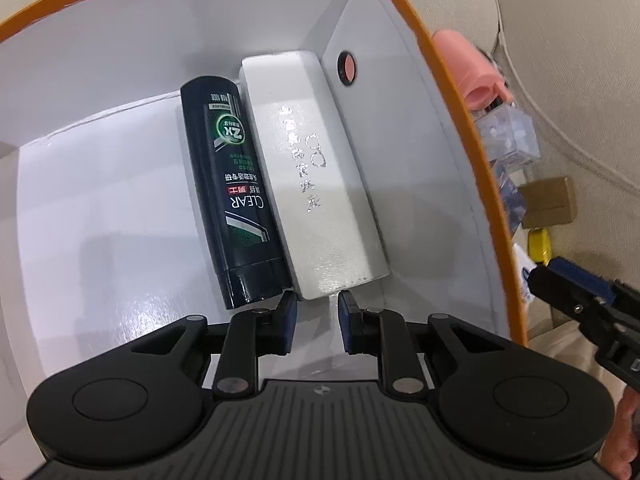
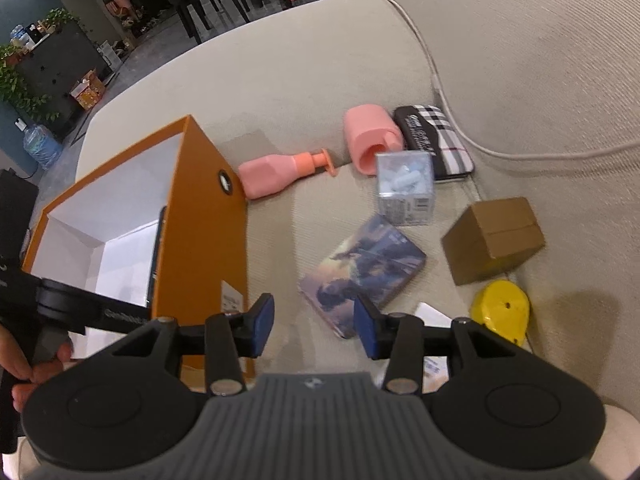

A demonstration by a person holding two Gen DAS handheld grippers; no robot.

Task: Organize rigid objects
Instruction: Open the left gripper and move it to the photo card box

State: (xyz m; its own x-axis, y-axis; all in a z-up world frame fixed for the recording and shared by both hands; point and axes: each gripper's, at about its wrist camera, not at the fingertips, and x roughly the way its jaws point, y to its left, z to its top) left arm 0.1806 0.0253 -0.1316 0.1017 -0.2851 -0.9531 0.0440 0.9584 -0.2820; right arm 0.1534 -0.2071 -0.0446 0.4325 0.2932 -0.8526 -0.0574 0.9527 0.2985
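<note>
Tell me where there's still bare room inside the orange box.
The box floor left of the dark bottle is bare. The right side is crowded: the bottle lies against a white case, which sits along the right wall.

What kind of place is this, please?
Probably a living room or lounge: small items lie on a beige sofa beside an orange box, with dark tables and potted plants behind.

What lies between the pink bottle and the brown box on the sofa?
In the right wrist view, a clear box lies between the pink bottle and the brown box.
</note>
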